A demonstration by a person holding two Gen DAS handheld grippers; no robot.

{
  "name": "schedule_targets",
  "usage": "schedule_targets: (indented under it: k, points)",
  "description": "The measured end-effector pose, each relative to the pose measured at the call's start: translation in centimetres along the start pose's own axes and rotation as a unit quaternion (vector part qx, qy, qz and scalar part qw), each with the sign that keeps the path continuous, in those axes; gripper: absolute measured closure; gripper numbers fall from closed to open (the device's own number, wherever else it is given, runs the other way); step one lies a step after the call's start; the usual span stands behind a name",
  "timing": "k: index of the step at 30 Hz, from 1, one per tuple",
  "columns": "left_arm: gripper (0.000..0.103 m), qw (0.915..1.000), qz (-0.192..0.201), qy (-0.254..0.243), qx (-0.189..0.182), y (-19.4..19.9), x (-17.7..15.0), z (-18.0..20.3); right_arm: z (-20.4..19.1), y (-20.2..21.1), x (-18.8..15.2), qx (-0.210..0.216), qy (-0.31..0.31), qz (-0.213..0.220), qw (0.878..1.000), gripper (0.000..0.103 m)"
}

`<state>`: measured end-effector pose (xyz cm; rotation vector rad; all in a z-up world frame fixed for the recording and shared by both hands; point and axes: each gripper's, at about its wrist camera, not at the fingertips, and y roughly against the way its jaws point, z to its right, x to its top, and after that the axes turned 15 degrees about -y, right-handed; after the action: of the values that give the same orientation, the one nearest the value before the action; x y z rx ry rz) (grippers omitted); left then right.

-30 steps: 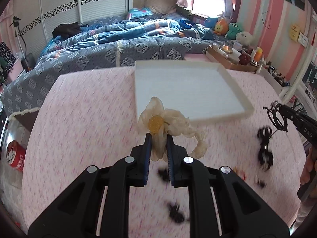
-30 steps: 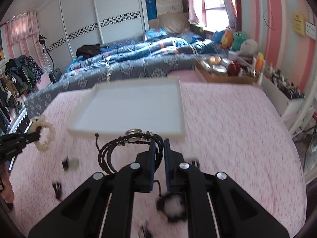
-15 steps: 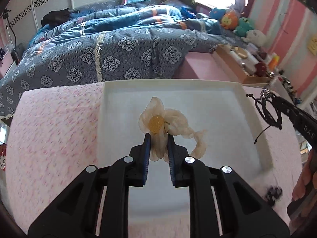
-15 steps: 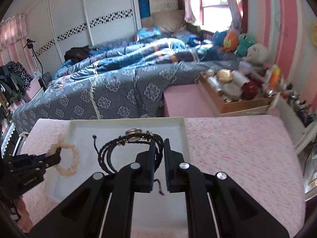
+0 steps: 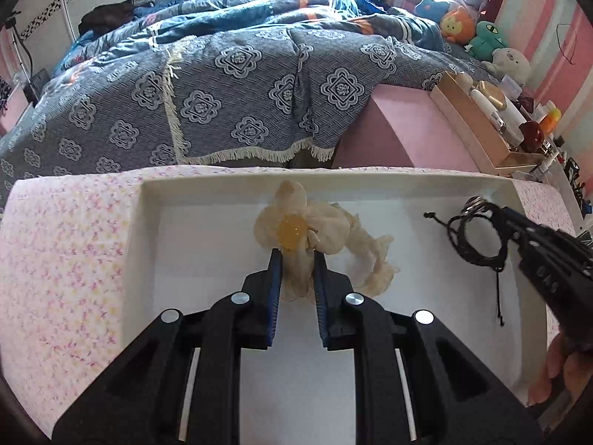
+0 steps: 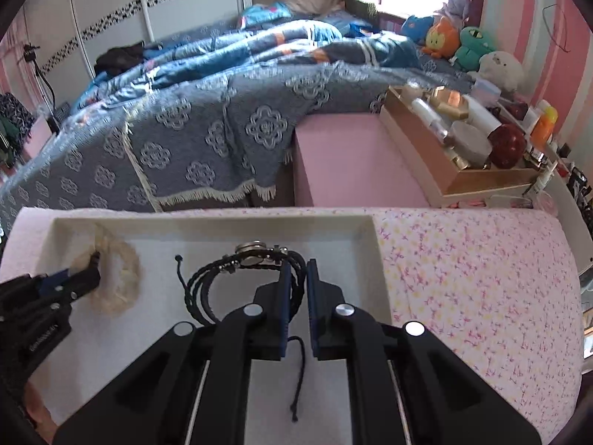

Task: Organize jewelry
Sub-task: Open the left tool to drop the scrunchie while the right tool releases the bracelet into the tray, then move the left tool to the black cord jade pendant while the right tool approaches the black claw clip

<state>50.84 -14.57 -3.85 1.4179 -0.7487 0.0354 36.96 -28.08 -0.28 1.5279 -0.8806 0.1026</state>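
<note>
A bed with a grey patterned blanket [image 5: 259, 85] is seen at 12 o'clock beyond the table, covered in a pink speckled cloth [image 6: 463, 270]. A shallow white tray [image 5: 207, 185] with a raised rim sits at the table's far edge; its smooth floor is bare around both tools. The left gripper [image 5: 296, 259] is held over the tray's middle, its blue-padded jaws closed narrowly on a cream fabric scrunchie [image 5: 326, 233] with an amber bead at its flower. The right gripper [image 6: 296, 270], at 3 o'clock from the left one near the tray's right wall, is clamped on a black braided cord bracelet [image 6: 211, 285] with a metal charm; its loose cord end hangs toward 6 o'clock.
</note>
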Motion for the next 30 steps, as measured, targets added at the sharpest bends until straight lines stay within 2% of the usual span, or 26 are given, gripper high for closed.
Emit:
schedule_targets:
  k: [2, 5, 8, 12, 13, 15, 17, 18, 21, 23, 30]
  points:
    - [0.088, 1.0000, -0.001, 0.002, -0.001, -0.4, 0.1, 0.2, 0.2, -0.9, 0.2, -0.007, -0.004, -0.008, 1.000, 0.095]
    - [0.082, 1.0000, -0.004, -0.001, 0.001, -0.5, 0.2, 0.4, 0.5, -2.0, 0.3, -0.015, -0.007, -0.019, 1.000, 0.095]
    - [0.072, 0.9999, -0.005, -0.010, 0.010, -0.5, 0.3, 0.7, 0.6, -2.0, 0.9, -0.014, -0.006, -0.028, 1.000, 0.094]
    - [0.069, 0.9999, -0.008, 0.000, 0.007, 0.1, -0.2, 0.4, 0.7, -1.3, 1.2, -0.007, -0.008, -0.027, 1.000, 0.093]
    - [0.066, 1.0000, -0.005, -0.001, 0.009, 0.6, -0.3, 0.4, 0.7, -0.8, 1.1, -0.001, -0.008, -0.028, 1.000, 0.093]
    - [0.050, 0.9998, 0.009, -0.005, 0.019, 2.2, -0.8, 0.5, 1.0, 0.1, 1.1, 0.010, -0.011, -0.022, 1.000, 0.090]
    - [0.034, 0.9993, 0.027, -0.010, 0.026, 4.0, -1.2, 0.6, 1.3, 1.8, 1.0, 0.021, -0.013, -0.013, 1.000, 0.075]
    - [0.033, 0.9989, 0.034, -0.015, 0.029, 5.1, -1.4, 0.7, 1.4, 2.8, 0.9, 0.025, -0.006, -0.004, 1.000, 0.066]
    - [0.032, 0.9984, 0.046, -0.019, 0.030, 7.8, -2.1, 0.5, 1.3, 5.7, 0.1, 0.012, 0.020, 0.024, 0.999, 0.065]
    - [0.020, 0.9975, 0.059, -0.016, 0.037, 10.4, -3.3, 0.2, 1.6, 7.6, -0.7, 0.023, 0.025, 0.025, 0.999, 0.065]
    - [0.010, 0.9957, 0.073, -0.016, 0.055, 15.9, -8.0, -0.5, 3.1, 13.5, -4.3, 0.028, 0.053, 0.036, 0.998, 0.060]
